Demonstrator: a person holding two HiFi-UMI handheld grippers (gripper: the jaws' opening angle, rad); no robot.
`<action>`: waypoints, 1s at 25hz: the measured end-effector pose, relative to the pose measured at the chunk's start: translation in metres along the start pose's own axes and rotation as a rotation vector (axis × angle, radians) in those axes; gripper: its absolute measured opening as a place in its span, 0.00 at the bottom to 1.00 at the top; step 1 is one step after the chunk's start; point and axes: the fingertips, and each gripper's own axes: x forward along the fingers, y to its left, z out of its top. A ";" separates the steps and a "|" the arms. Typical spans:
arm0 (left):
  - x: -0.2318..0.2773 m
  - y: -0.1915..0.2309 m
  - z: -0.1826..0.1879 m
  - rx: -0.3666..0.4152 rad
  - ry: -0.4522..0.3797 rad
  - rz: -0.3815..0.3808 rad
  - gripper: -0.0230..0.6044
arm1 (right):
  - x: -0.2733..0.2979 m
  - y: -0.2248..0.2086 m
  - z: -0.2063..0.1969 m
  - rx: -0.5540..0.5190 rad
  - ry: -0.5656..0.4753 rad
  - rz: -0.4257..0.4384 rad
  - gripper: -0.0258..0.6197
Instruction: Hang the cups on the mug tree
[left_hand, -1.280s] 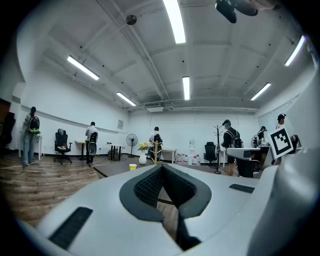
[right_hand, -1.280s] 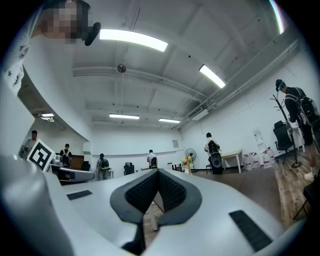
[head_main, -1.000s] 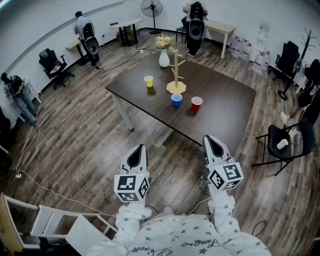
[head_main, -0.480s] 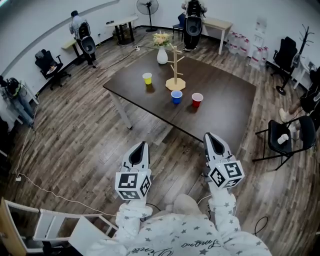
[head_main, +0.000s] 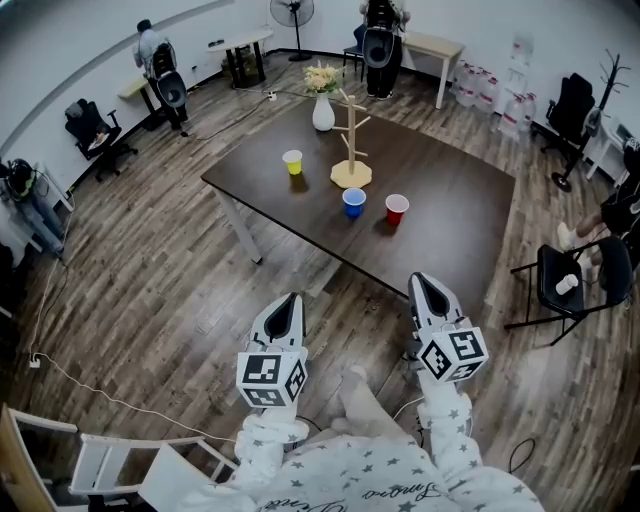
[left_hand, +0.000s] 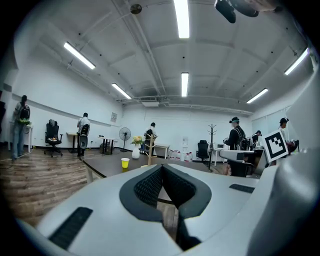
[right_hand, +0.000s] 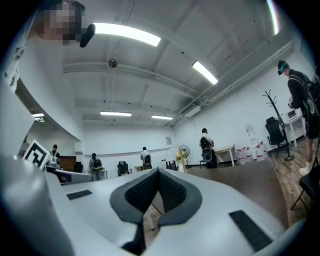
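A wooden mug tree (head_main: 350, 150) stands on the dark table (head_main: 450, 230) ahead of me, with a yellow cup (head_main: 293, 162) to its left. A blue cup (head_main: 353, 201) and a red cup (head_main: 396, 208) sit in front of it. None hangs on the tree. My left gripper (head_main: 288, 303) and right gripper (head_main: 420, 283) hover over the wooden floor, short of the table's near edge, both shut and empty. The left gripper view shows the left gripper (left_hand: 162, 170) pointing at the yellow cup (left_hand: 125, 162) and the tree (left_hand: 149, 150). The right gripper (right_hand: 158, 173) points along the table (right_hand: 240, 180).
A white vase of flowers (head_main: 322, 110) stands behind the tree. A black chair (head_main: 565, 290) sits right of the table. A cable (head_main: 90, 380) trails on the floor at left, by a white rack (head_main: 110, 460). People, office chairs and a fan (head_main: 285, 12) line the far walls.
The table has drifted slightly down and nearer in the head view. Both grippers stay shut and sit a little lower in the frame. A knee now shows between them.
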 end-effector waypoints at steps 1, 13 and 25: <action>0.007 0.003 -0.002 -0.005 0.006 0.001 0.08 | 0.007 -0.003 -0.002 0.004 0.004 0.002 0.07; 0.132 0.030 0.012 -0.023 0.041 -0.015 0.08 | 0.106 -0.075 0.002 0.039 0.008 -0.015 0.07; 0.215 0.044 0.015 -0.065 0.063 0.004 0.08 | 0.170 -0.132 -0.001 0.045 0.032 -0.025 0.07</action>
